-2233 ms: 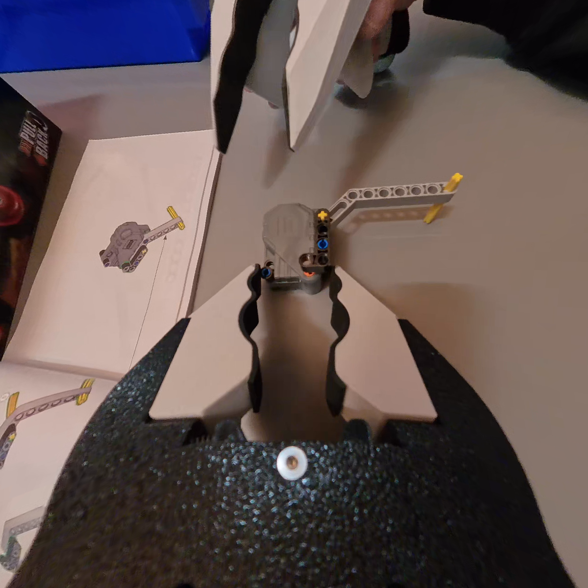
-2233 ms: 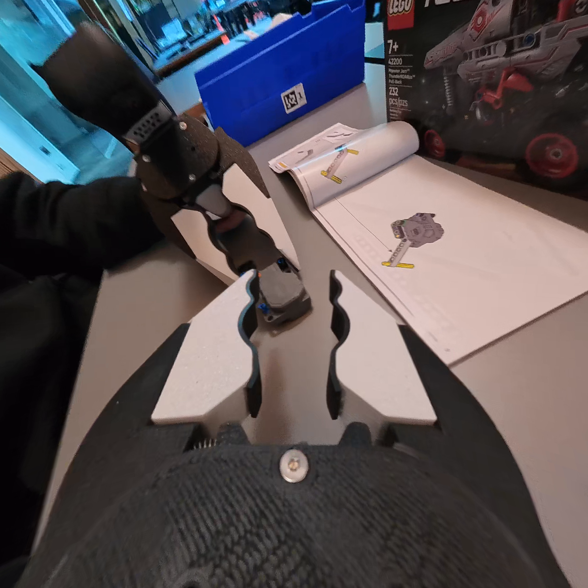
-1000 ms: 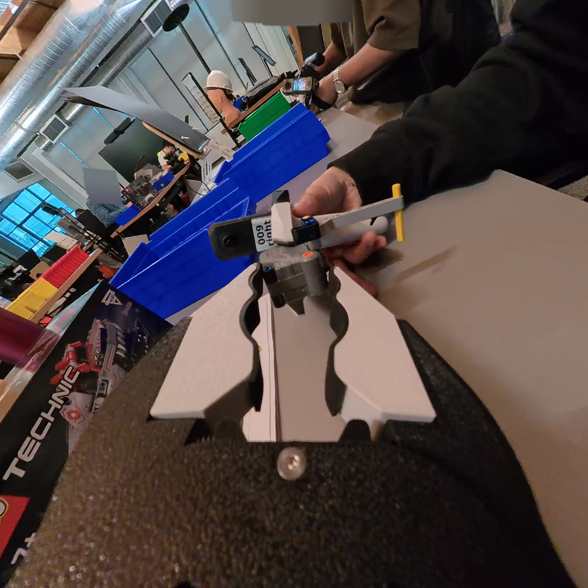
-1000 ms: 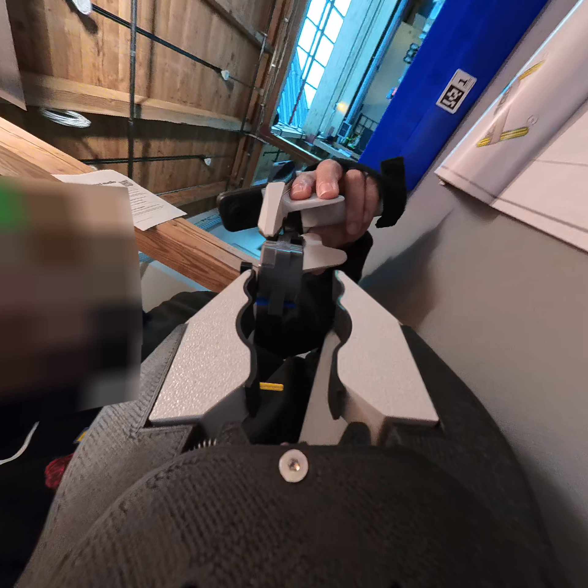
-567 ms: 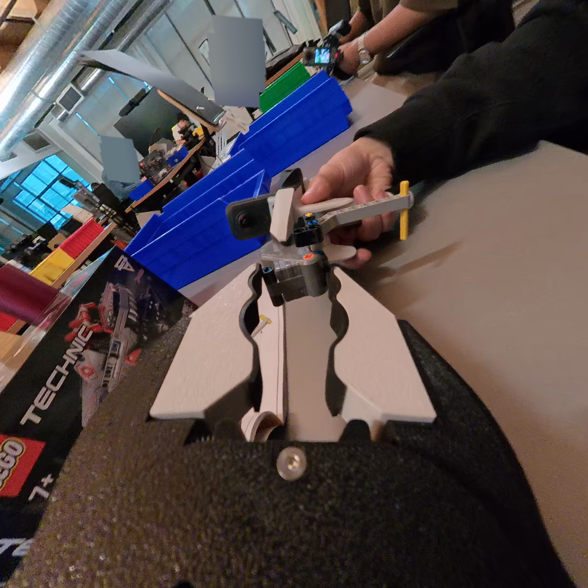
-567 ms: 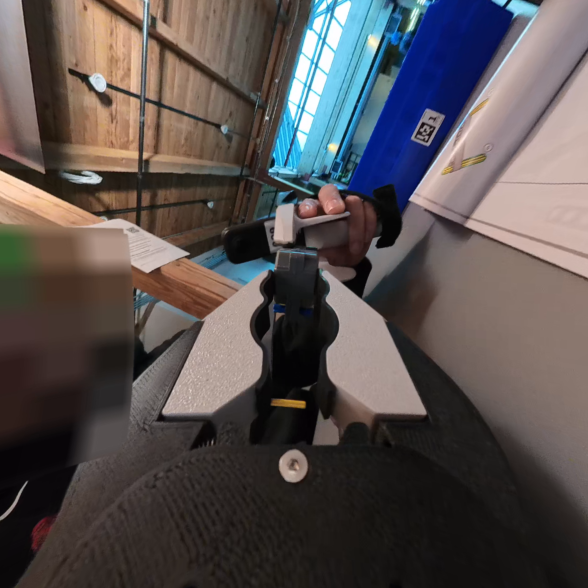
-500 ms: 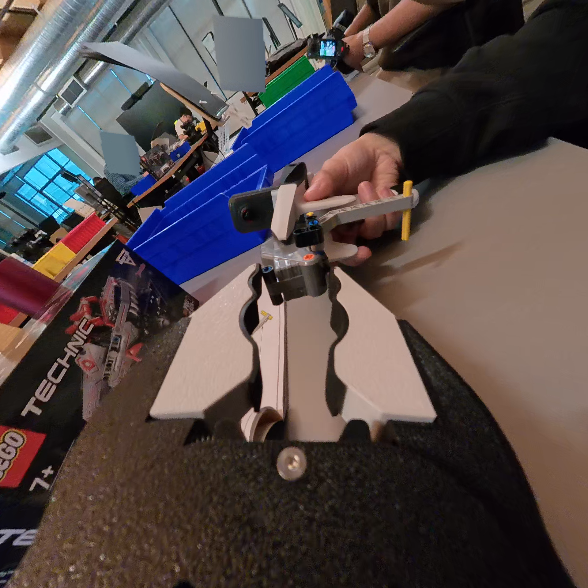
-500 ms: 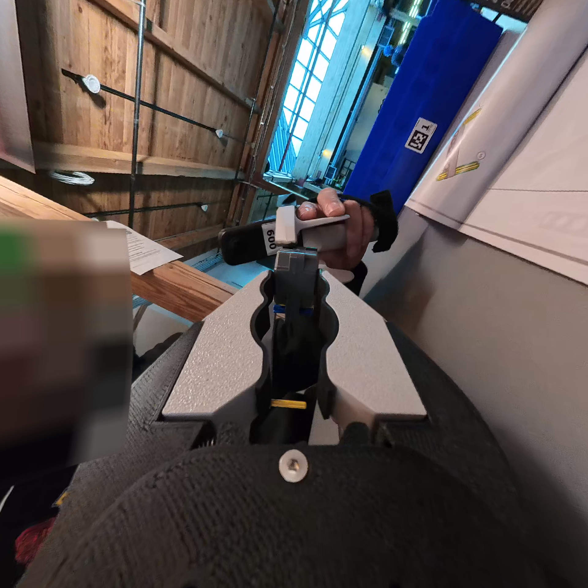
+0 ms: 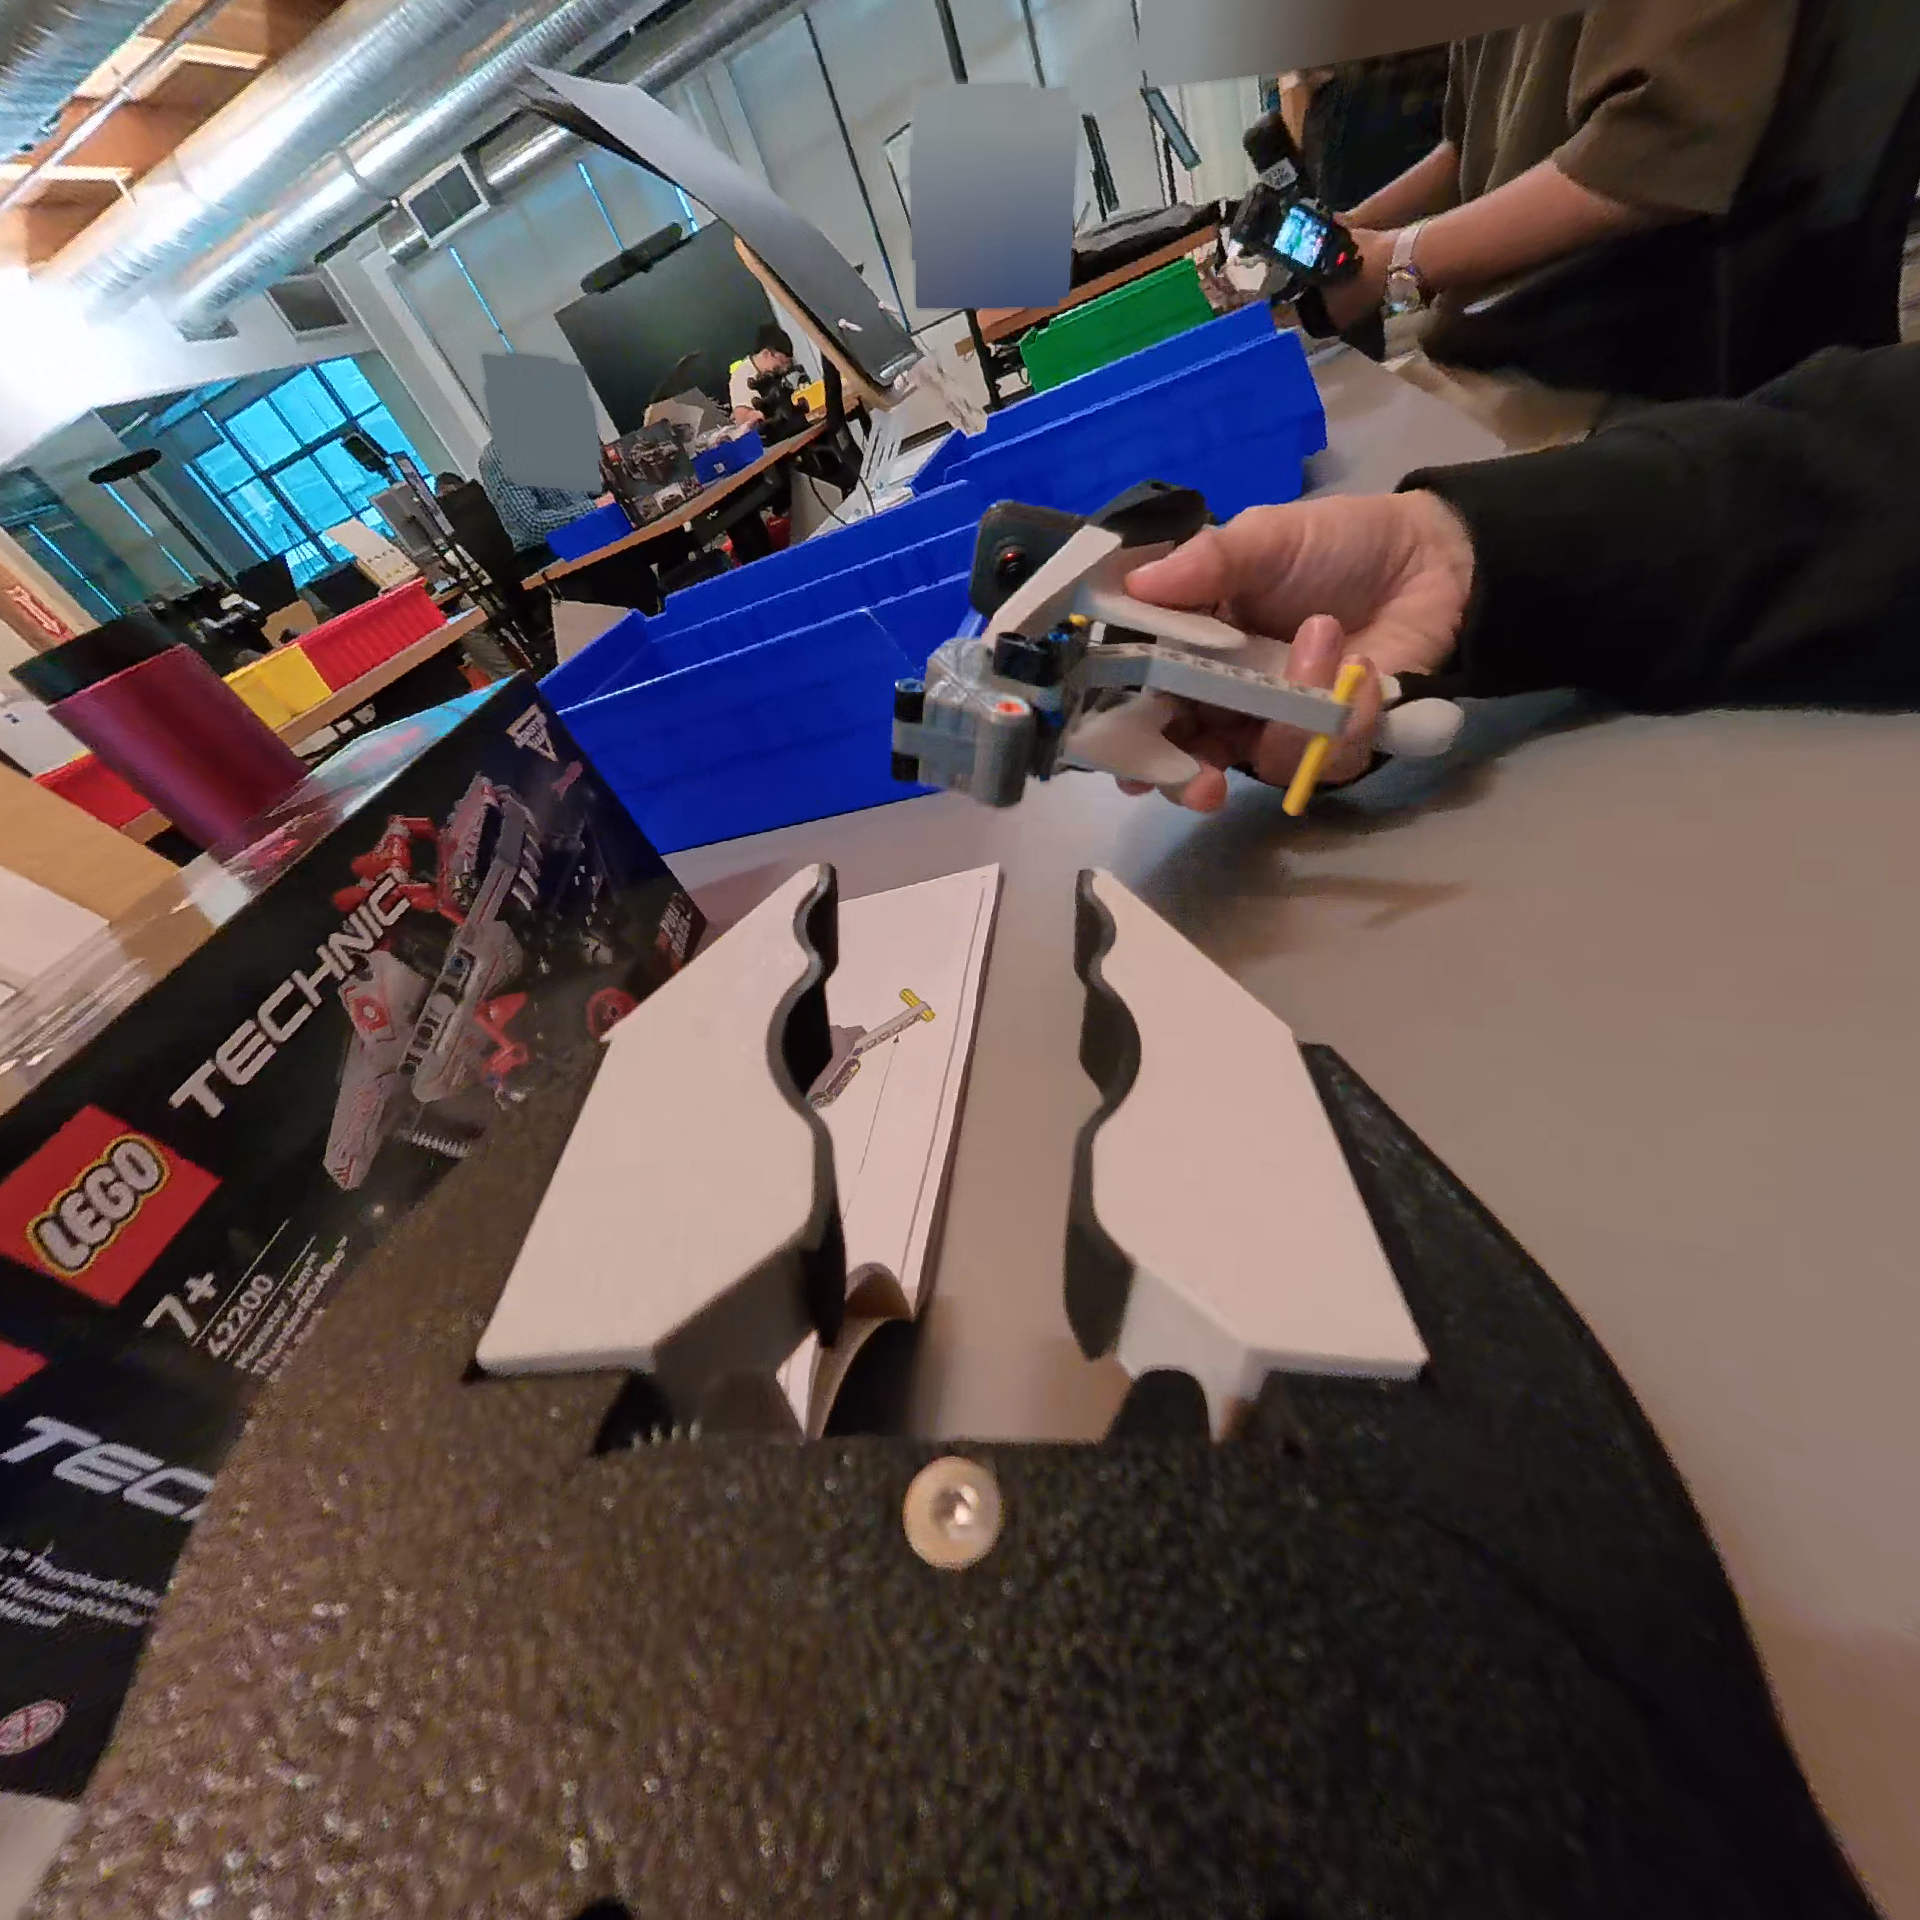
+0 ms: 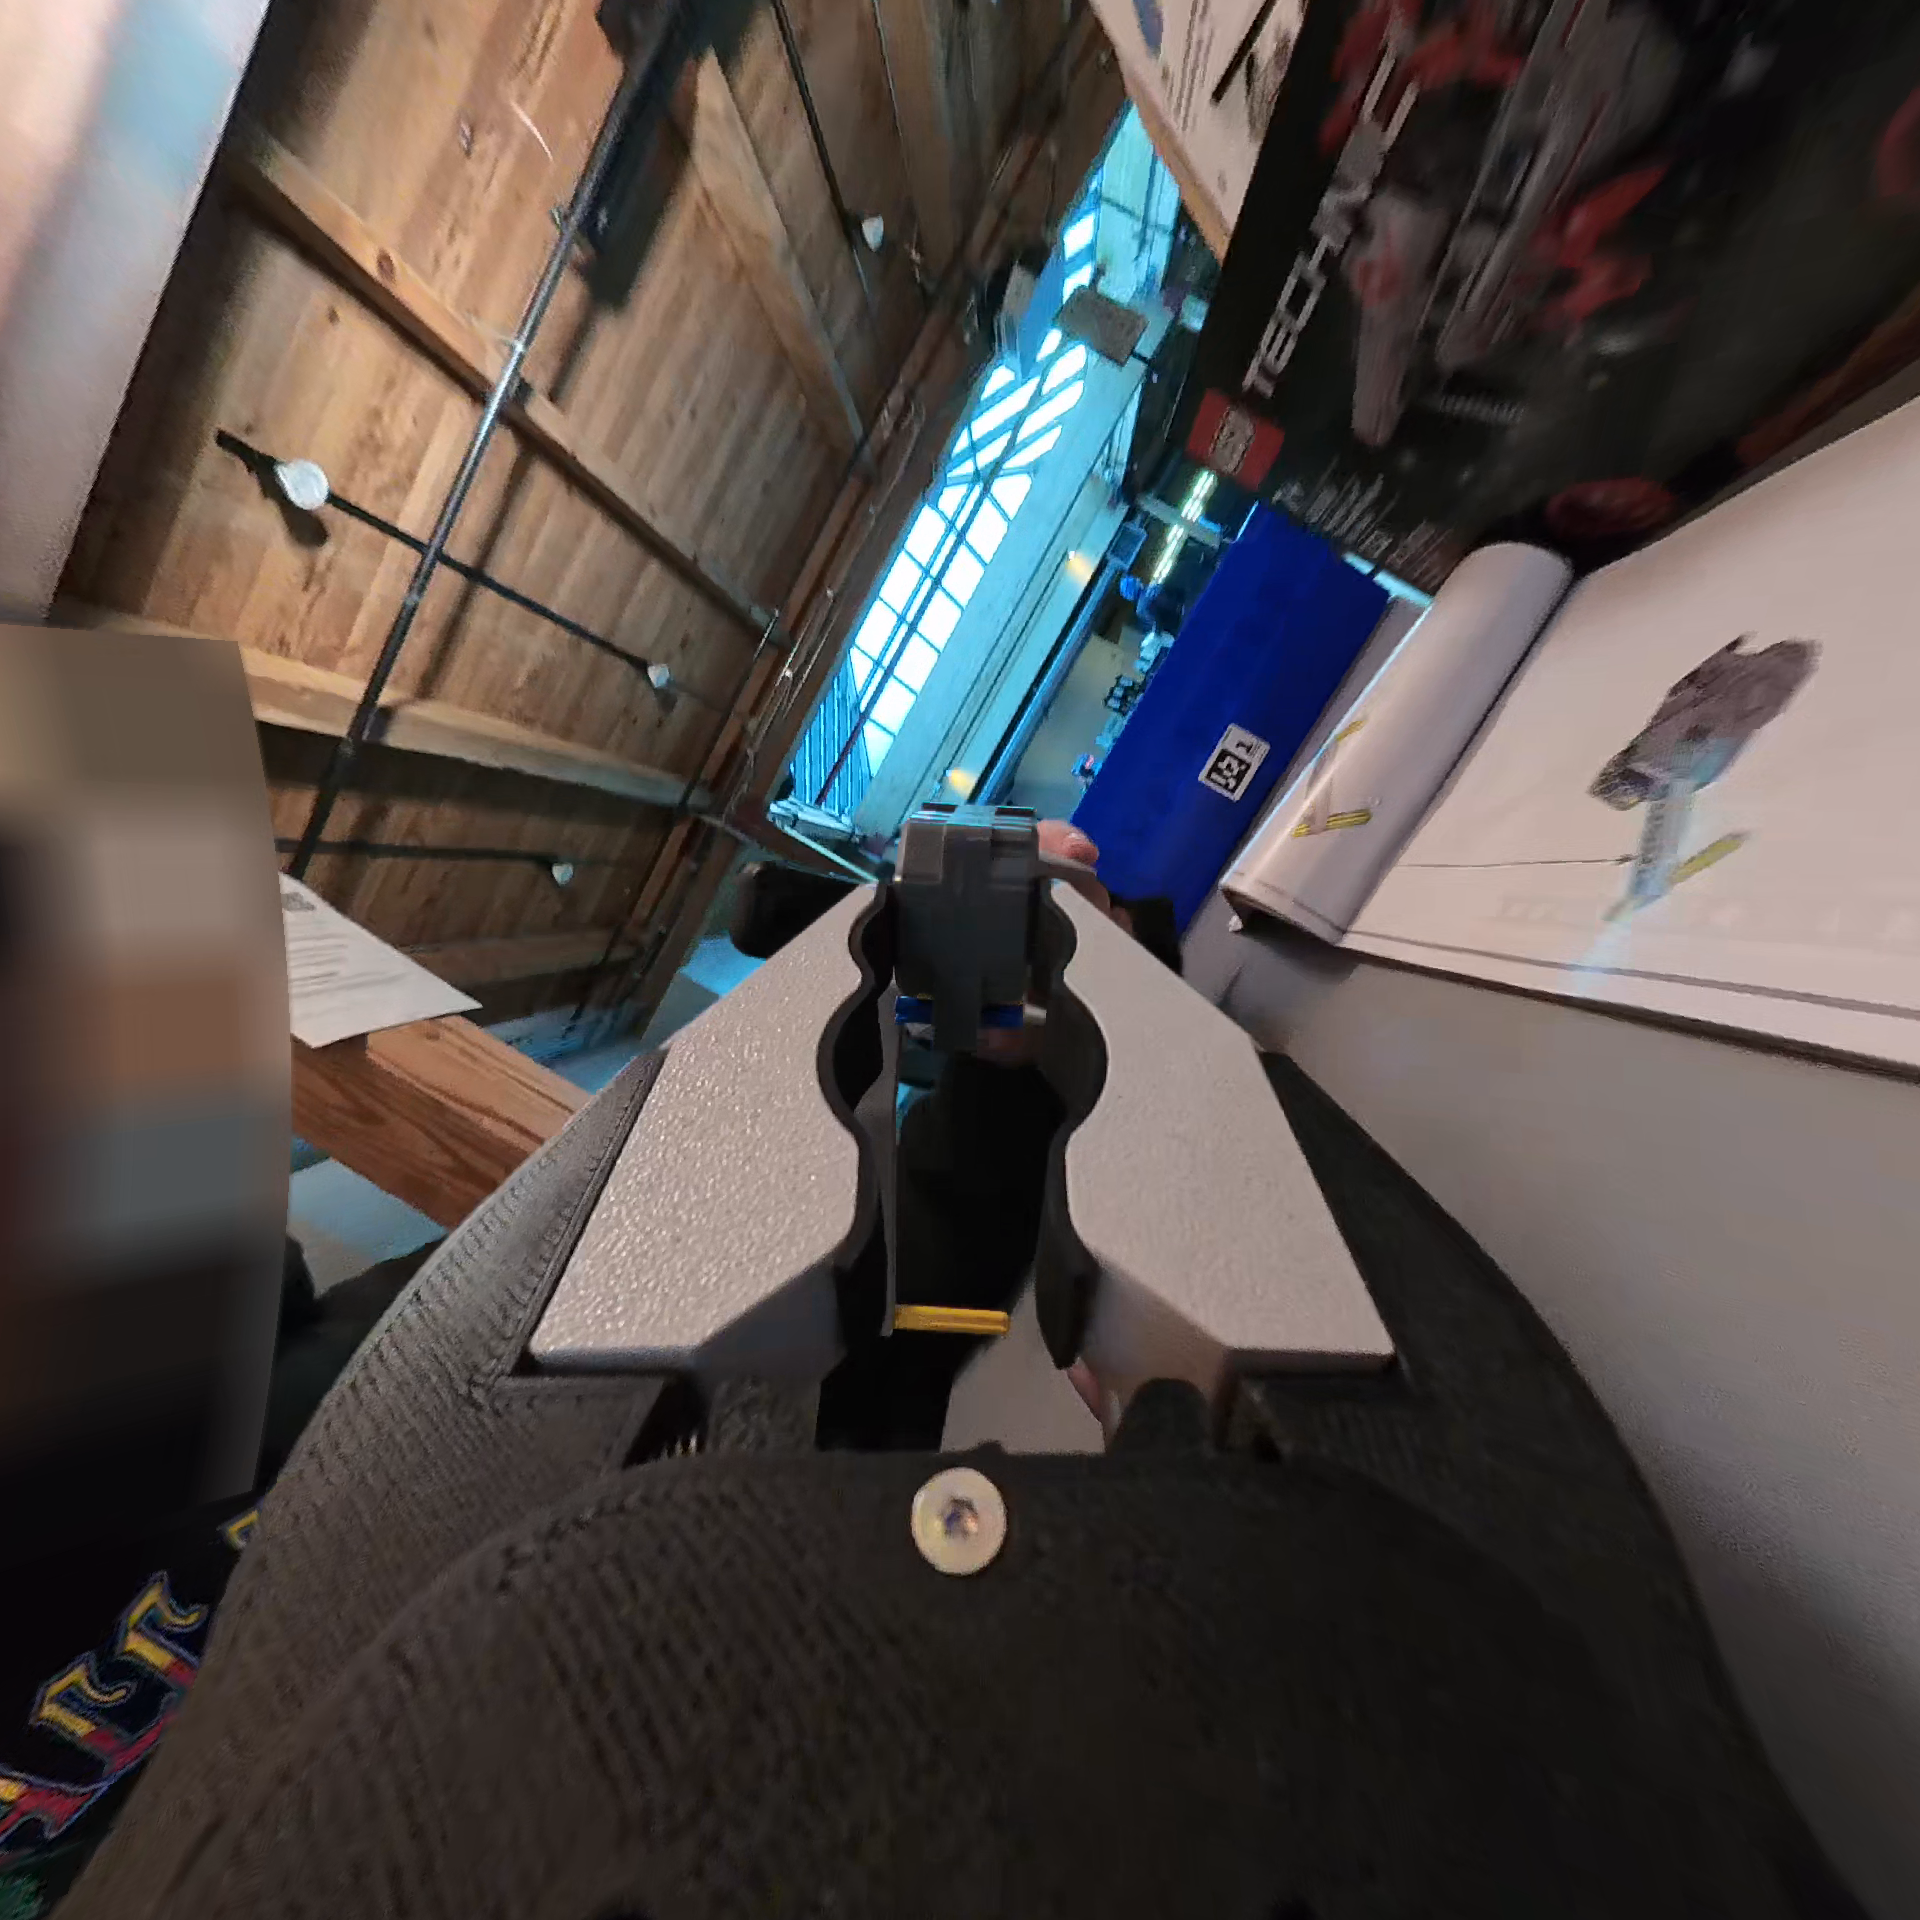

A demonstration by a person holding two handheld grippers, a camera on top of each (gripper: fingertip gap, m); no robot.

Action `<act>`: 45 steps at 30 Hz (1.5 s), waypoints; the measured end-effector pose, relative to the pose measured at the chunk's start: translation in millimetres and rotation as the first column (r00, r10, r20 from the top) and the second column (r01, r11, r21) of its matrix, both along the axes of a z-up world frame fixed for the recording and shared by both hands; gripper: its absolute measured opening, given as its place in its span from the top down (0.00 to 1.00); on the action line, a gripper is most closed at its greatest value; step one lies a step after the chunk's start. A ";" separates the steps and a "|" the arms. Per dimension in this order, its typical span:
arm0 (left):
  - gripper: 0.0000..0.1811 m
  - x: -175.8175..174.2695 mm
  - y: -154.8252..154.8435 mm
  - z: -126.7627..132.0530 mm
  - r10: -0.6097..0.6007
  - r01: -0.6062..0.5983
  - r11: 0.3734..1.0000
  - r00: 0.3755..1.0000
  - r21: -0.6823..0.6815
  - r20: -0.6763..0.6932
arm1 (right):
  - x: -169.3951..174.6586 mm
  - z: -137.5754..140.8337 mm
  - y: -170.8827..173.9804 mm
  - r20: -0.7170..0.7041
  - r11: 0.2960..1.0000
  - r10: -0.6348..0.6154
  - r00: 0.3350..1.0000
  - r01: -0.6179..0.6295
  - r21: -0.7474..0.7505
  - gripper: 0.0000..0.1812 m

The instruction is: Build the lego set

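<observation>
The grey lego assembly (image 9: 971,722) is a motor block with a long grey beam (image 9: 1236,681) and a yellow axle (image 9: 1317,740) at the beam's end. My right gripper (image 9: 1049,675) is shut on the block and holds it in the air above the grey table (image 9: 1558,1091). In the right wrist view the block (image 10: 966,883) sits clamped between the tips of my right gripper (image 10: 964,920), with the yellow axle (image 10: 951,1320) showing below. My left gripper (image 9: 951,894) is open and empty, low over the table, a short way in front of and below the assembly.
The open instruction booklet (image 9: 914,1060) lies under my left gripper and also shows in the right wrist view (image 10: 1662,831). The lego box (image 9: 312,1039) stands to the left. Blue bins (image 9: 810,686) line the table's far side, and a maroon cup (image 9: 177,748) stands behind the box. My hands' fingertips stand some 8 cm from each other.
The assembly was lifted off the table between my left fingertips. My right gripper shut on it. Now my left gripper has drawn back and the assembly hangs in the right gripper alone.
</observation>
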State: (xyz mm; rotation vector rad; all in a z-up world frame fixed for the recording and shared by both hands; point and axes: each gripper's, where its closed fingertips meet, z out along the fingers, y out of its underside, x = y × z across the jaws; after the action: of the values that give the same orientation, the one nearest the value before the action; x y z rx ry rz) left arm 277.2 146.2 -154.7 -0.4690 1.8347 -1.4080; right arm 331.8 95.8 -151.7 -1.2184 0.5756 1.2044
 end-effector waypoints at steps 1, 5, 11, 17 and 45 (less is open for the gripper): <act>0.77 -0.3 0.7 0.1 0.006 -0.006 1.000 1.000 -0.008 -0.007 | 7.1 -1.0 -5.1 0.001 1.000 -0.023 1.000 0.023 -0.004 0.87; 0.78 0.6 0.8 -2.9 0.032 -0.033 0.999 0.998 -0.018 -0.056 | 27.2 0.9 -19.9 -0.002 0.995 -0.099 0.995 0.099 0.011 0.87; 0.80 4.9 1.3 -5.8 0.068 -0.079 0.995 0.983 -0.060 -0.173 | 27.2 2.9 -18.6 0.062 0.989 -0.146 0.987 0.144 0.031 0.87; 0.69 5.3 -17.9 -4.9 -0.067 -0.105 0.929 0.896 -0.356 -0.439 | 3.3 13.0 -5.3 0.261 0.986 -0.163 0.951 0.150 0.070 0.87; 0.68 -1.3 -40.6 38.7 -0.250 0.032 0.734 0.941 -0.678 -0.227 | -48.3 60.7 15.7 0.573 0.893 -0.438 0.693 0.259 0.369 0.87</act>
State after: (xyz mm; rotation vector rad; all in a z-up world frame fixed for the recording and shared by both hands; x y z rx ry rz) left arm 275.9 105.6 -116.0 -0.9690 1.5557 -2.2174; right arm 283.5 111.5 -91.0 -1.1352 0.1048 0.4473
